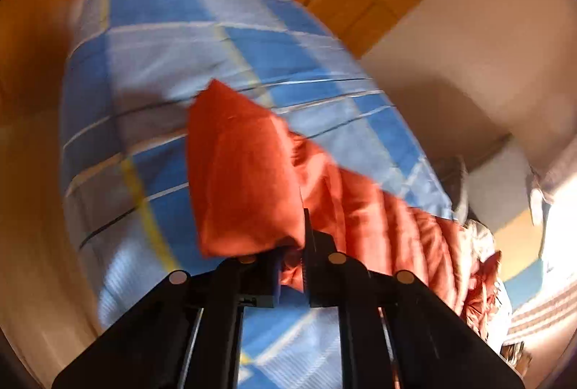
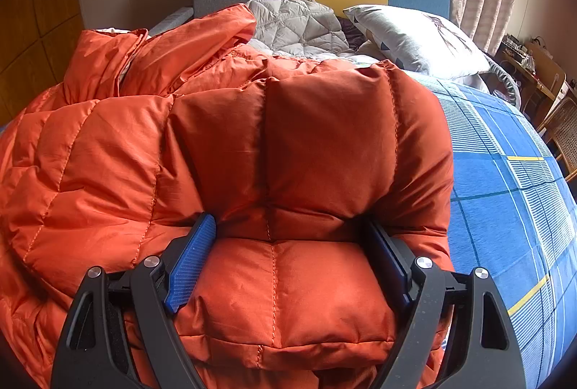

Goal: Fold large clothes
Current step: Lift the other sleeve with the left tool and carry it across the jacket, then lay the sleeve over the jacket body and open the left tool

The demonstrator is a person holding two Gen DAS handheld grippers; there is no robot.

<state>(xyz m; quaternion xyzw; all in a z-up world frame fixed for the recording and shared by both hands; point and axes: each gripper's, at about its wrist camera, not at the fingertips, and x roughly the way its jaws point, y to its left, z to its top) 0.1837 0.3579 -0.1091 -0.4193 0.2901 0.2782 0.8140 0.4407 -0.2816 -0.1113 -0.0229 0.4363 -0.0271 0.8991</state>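
— Left side?
— My left gripper (image 1: 292, 266) is pinching a fold of the orange puffer jacket (image 1: 245, 172), lifting it over the bed (image 1: 151, 64).
— Right?
— My right gripper (image 2: 288, 255) is spreading wide, straddling the jacket's padded bulk lying on the bed.

Left gripper (image 1: 292, 266) pinched, right gripper (image 2: 288, 252) wide.

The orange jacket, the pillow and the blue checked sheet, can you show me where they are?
orange jacket (image 2: 324, 136): right wrist view, puffy quilted panel.
pillow (image 2: 414, 39): right wrist view, middle of its top.
blue checked sheet (image 1: 162, 64): left wrist view, bare pale square.
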